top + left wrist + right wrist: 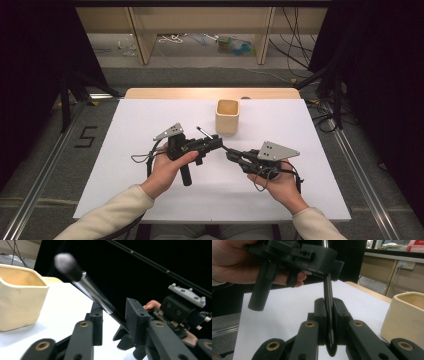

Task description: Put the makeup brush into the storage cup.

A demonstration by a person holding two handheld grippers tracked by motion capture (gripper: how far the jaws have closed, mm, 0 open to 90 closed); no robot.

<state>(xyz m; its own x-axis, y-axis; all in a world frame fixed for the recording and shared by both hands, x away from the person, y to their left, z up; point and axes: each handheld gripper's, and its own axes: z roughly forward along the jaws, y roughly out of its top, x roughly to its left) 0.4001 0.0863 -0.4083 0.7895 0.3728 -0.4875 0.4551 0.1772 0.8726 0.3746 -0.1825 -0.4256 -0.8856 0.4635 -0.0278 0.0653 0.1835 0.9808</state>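
Makeup brush (75, 270) clamped in right hand-held gripper (329, 312), left hand-held gripper (115, 315) unclosed around it, white table (140, 125), black curtains (30, 60)

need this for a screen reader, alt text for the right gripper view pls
The right gripper clamps the black handle of a makeup brush, which runs up to the left gripper held in a hand. A cream cup stands at right.

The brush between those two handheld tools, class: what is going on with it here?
A person holds a tool in each hand above a white table. The right tool is shut on the handle of a makeup brush, which reaches across into the left tool. The left tool's jaws stand either side of the handle with a gap, not yet pressing on it. It looks like a handover. A cream cup stands just beyond, open side up.
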